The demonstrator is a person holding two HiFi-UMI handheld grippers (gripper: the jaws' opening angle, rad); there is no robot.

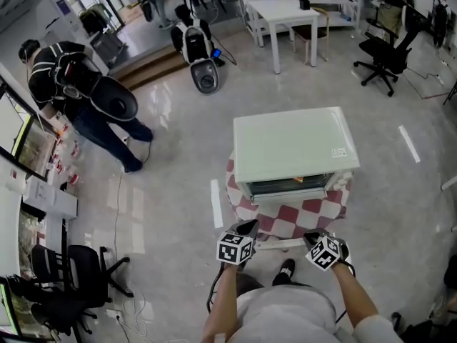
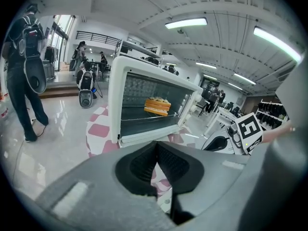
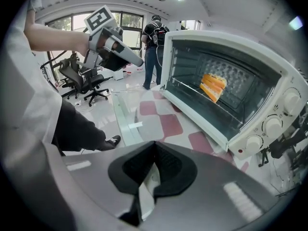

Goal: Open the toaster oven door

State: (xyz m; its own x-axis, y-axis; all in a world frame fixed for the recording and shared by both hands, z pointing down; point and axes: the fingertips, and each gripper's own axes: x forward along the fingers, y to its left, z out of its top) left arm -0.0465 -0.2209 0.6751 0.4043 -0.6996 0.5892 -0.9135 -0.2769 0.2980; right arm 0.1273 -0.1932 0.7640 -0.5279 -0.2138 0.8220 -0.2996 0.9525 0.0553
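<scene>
left gripper (image 2: pixel 155 144): bottom centre of head view, jaws together at the tips, nothing between them. Hangs off the left end of the door handle; contact not visible.
right gripper (image 3: pixel 154 145): jaws closed, tips meeting. A pale strip shows in the gap behind the tips, in line with the handle. Clamped or just behind it, can't tell.
door handle (image 1: pixel 282 245): white bar lying across the frame between the two grippers, below centre of head view.
door (image 3: pixel 126 114): glass pane dropped open, sticking out from the oven's lower front edge toward the wearer.
shoe (image 1: pixel 287 268): wearer's, on the floor just below the handle.
tablecloth (image 1: pixel 303 211): red and white check, covers the stand under the oven.
toaster oven (image 1: pixel 296 145): white, centre of head view, cavity exposed.
knobs (image 3: pixel 272 125): white, stacked down the right of the oven front.
food (image 2: pixel 157 105): orange and yellow slab on the wire rack inside.
black chair (image 1: pixel 71 277): lower left, well away from the oven.
person (image 1: pixel 78 91): upper left, dark clothes, standing at a counter.
white table (image 1: pixel 285 9): top centre, far side of the room.
office chair (image 1: pixel 382 52): black, upper right.
</scene>
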